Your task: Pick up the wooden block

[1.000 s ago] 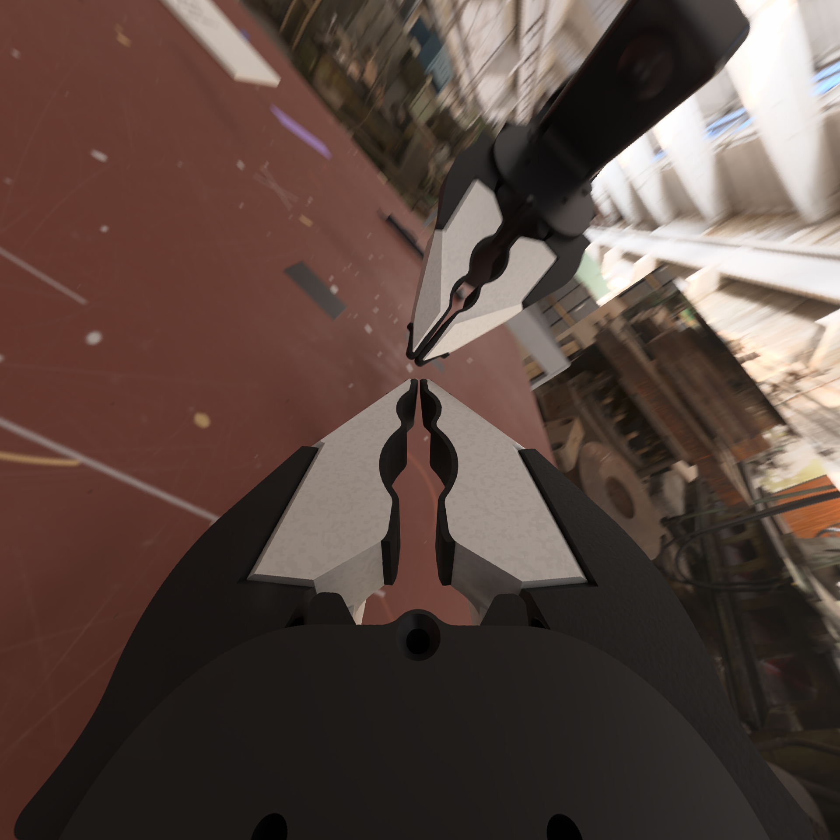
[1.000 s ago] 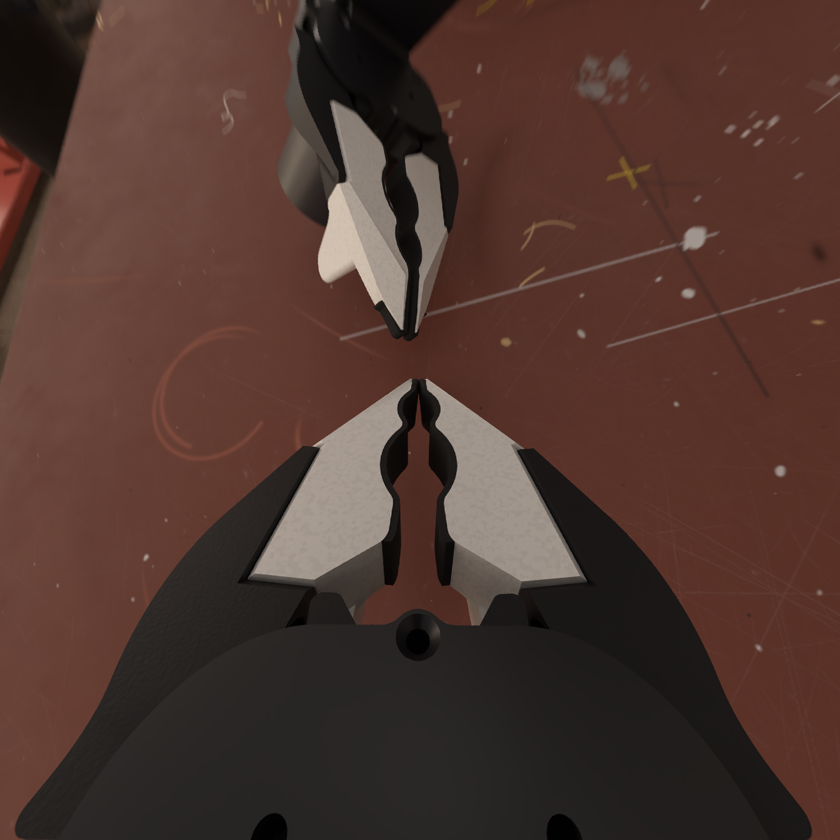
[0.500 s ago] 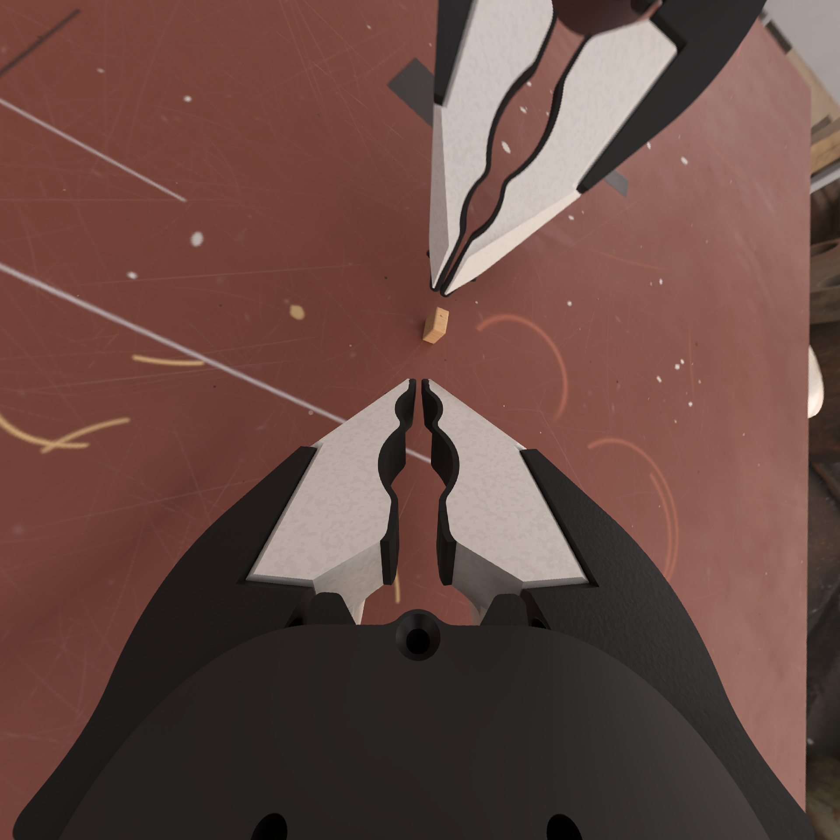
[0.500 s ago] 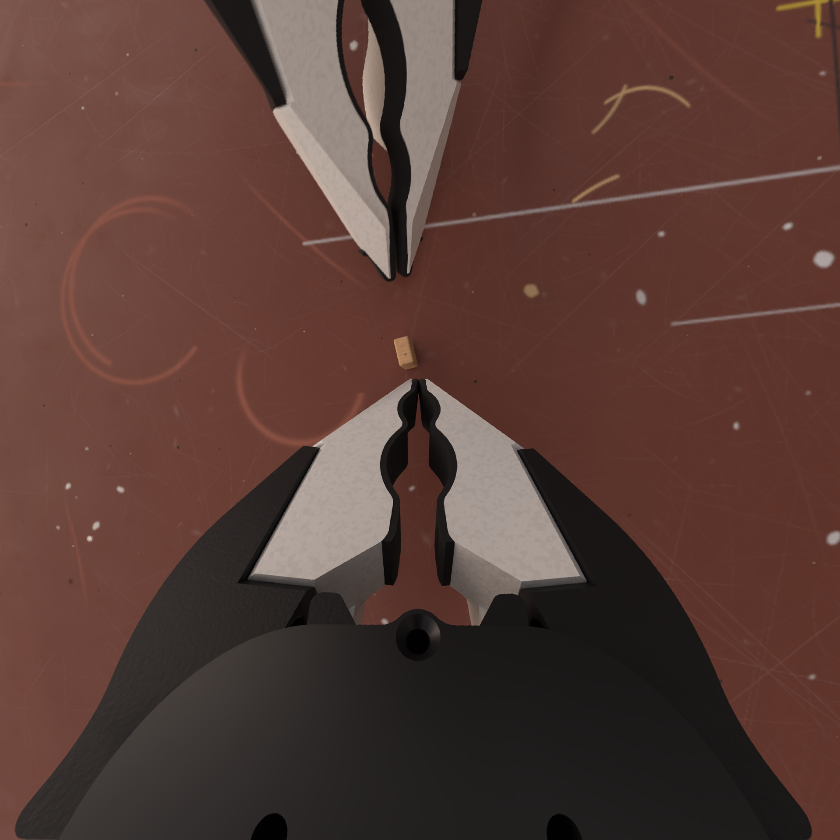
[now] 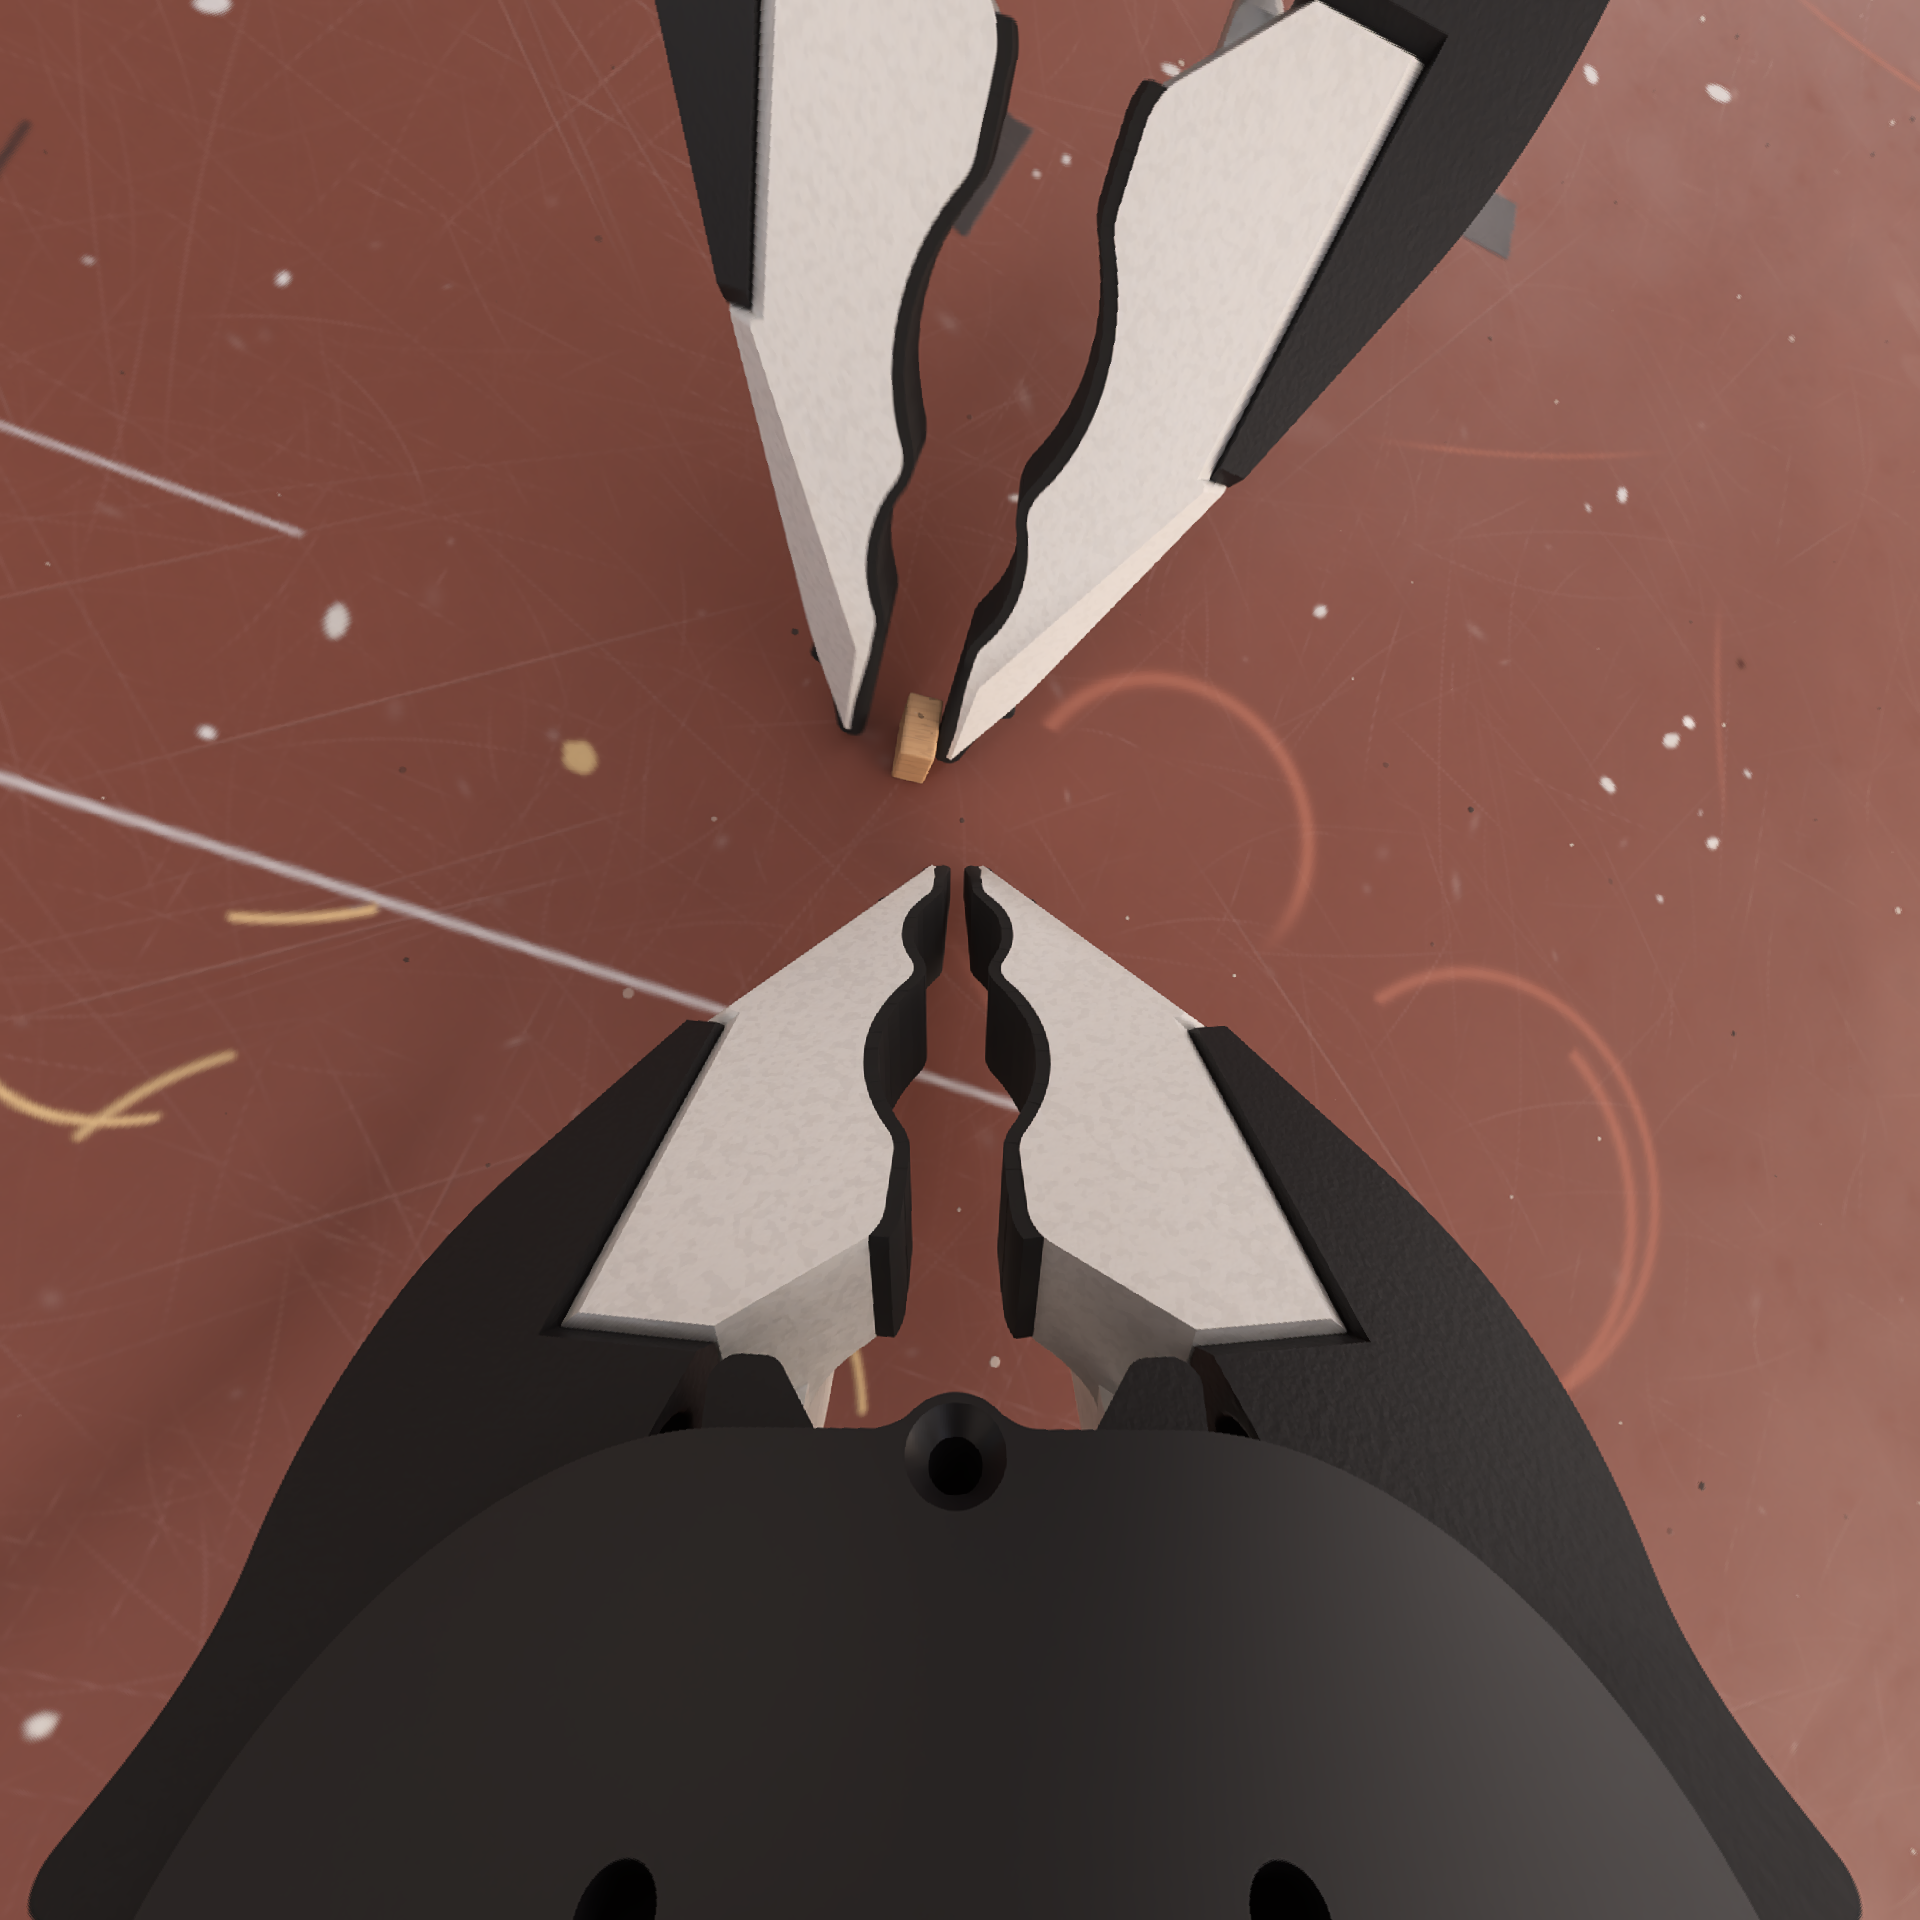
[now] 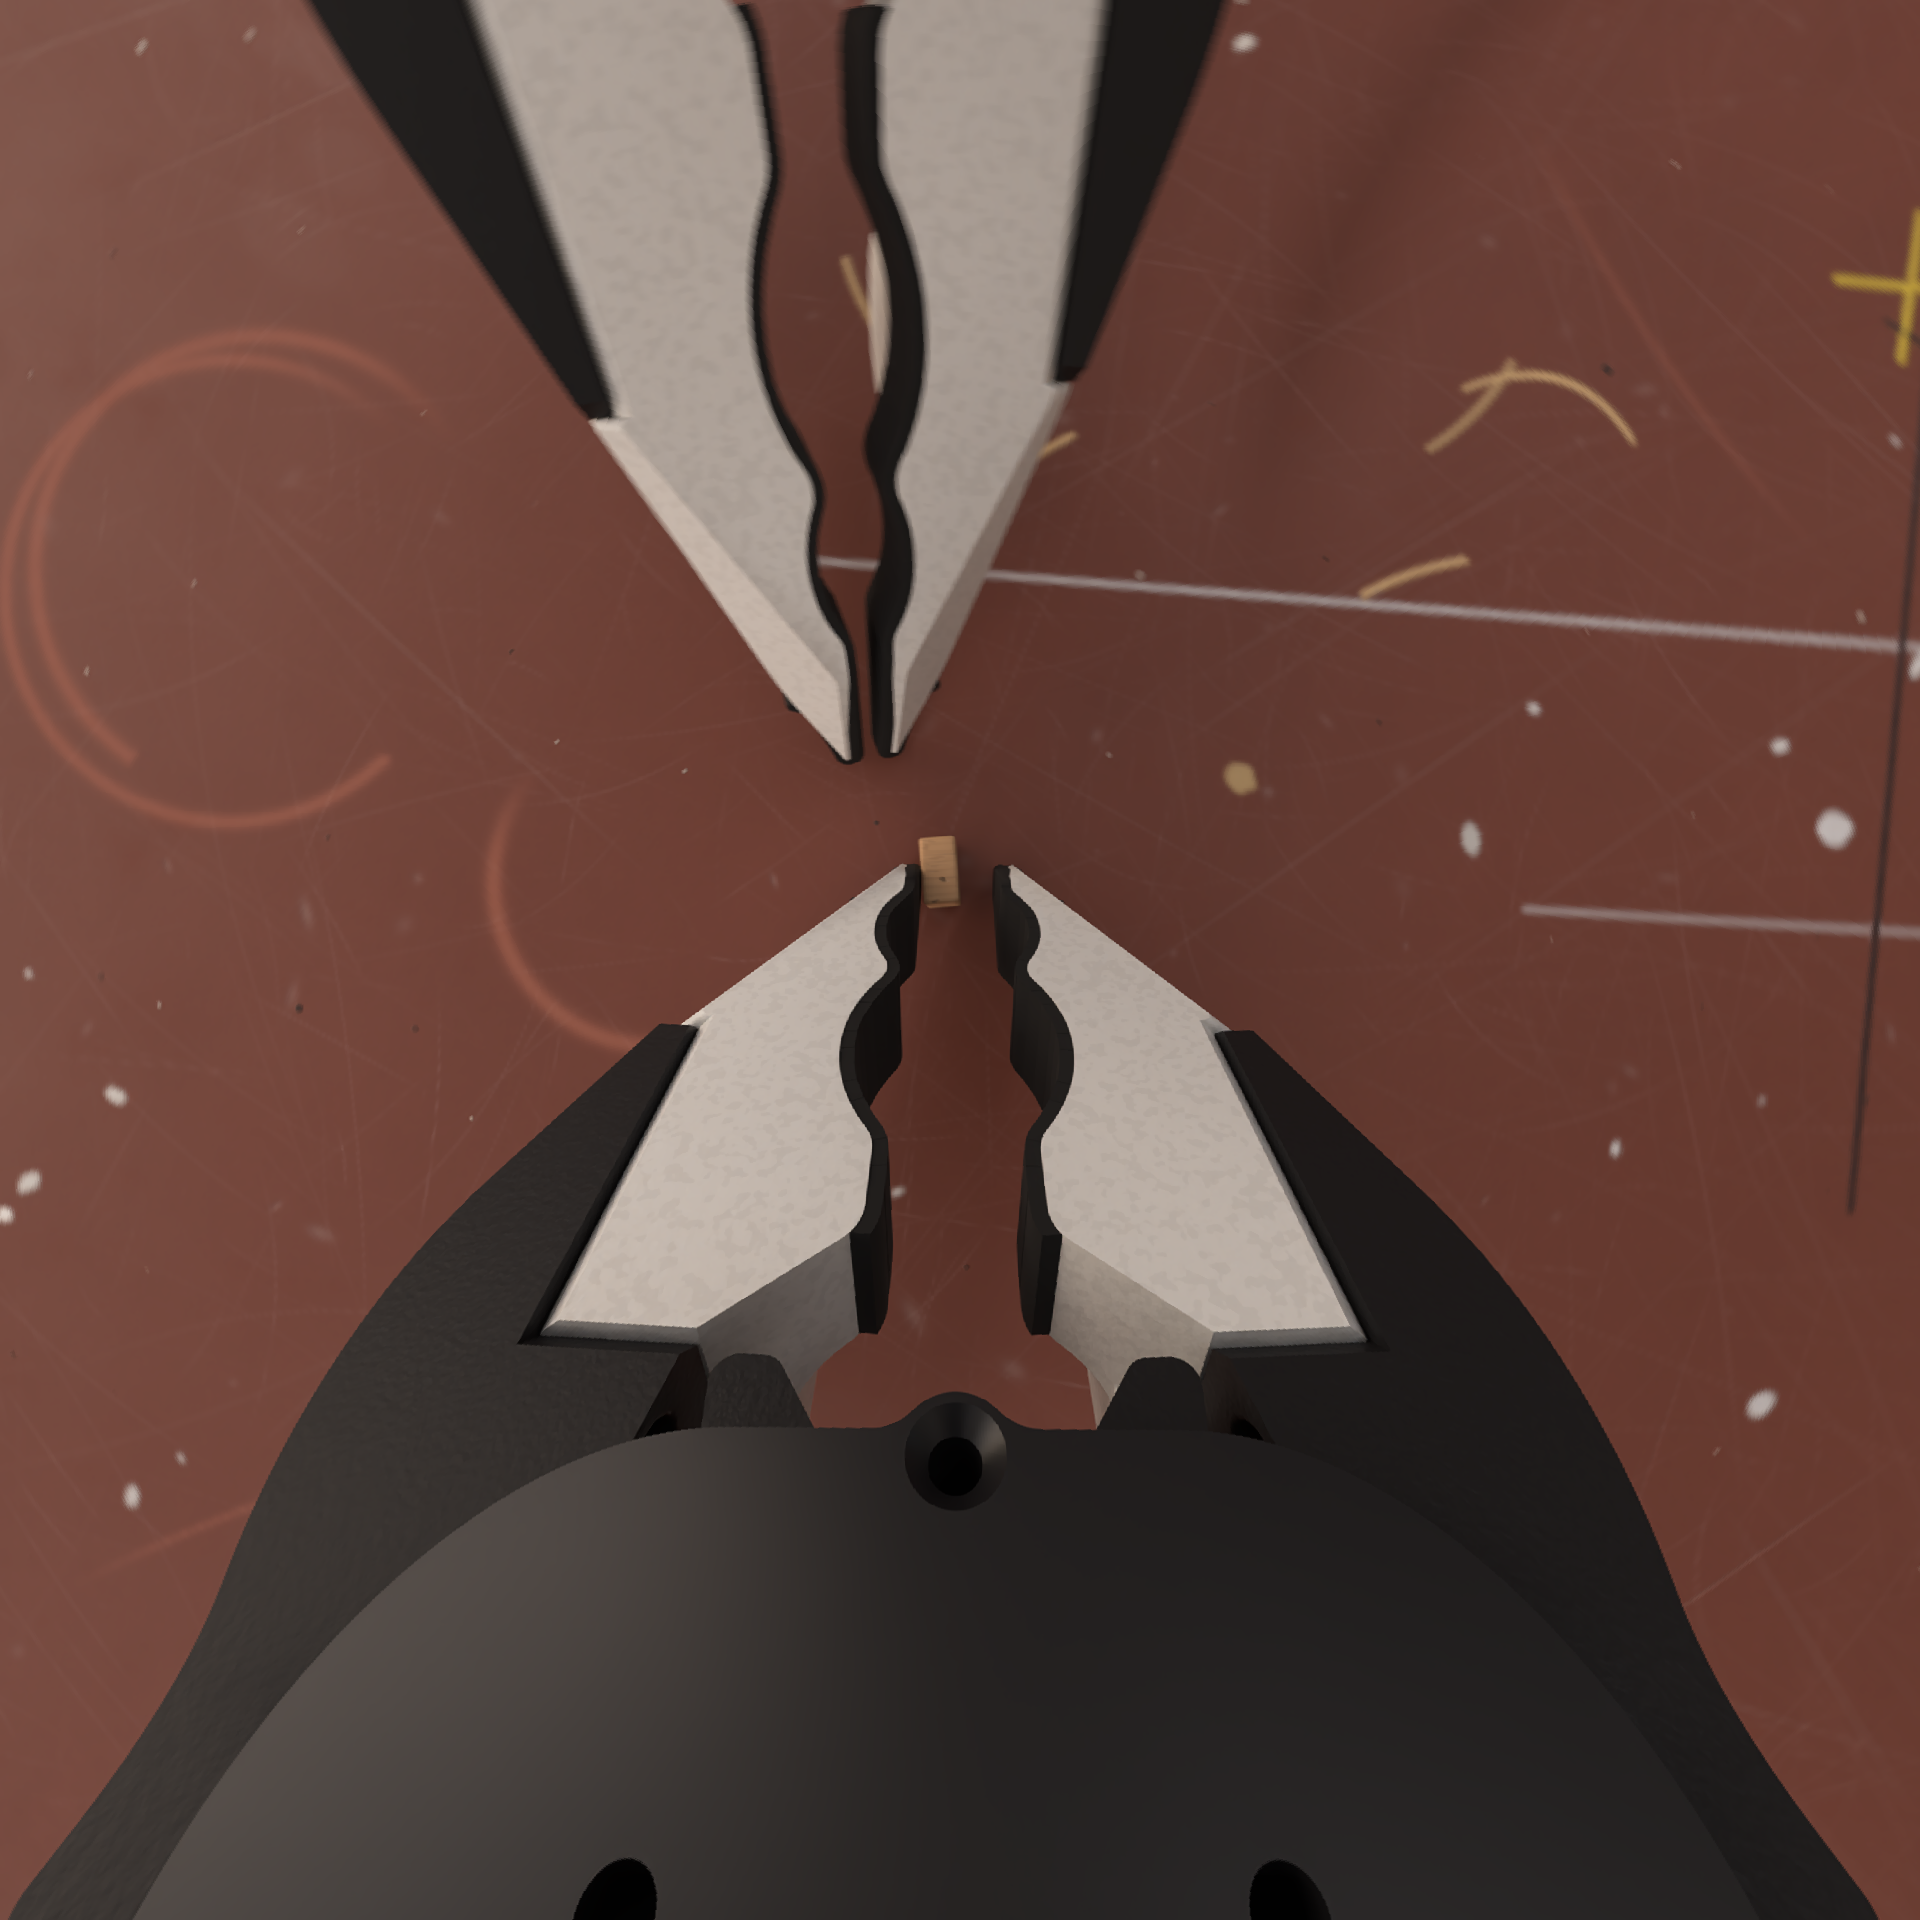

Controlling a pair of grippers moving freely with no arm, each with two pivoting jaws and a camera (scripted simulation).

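The wooden block (image 6: 938, 873) is a tiny tan piece lying on the red-brown table (image 6: 1455, 1039). My right gripper (image 6: 956, 878) is open, with the block between its fingertips, close against the left finger and with a gap to the right one. In the left wrist view the block (image 5: 916, 750) sits between the right gripper's (image 5: 902, 736) spread tips. My left gripper (image 5: 956, 878) is shut and empty, pointing at the block from the opposite side, a short way off. It also shows in the right wrist view (image 6: 868, 750), tips together.
The table surface (image 5: 416, 623) is scratched, with white specks, thin white lines, yellow marks and faint orange ring marks (image 5: 1299, 810). The two grippers face each other tip to tip over the block.
The right gripper has opened and moved forward so its tips straddle the block. Both grippers have come lower and closer to the table. The left gripper stays shut.
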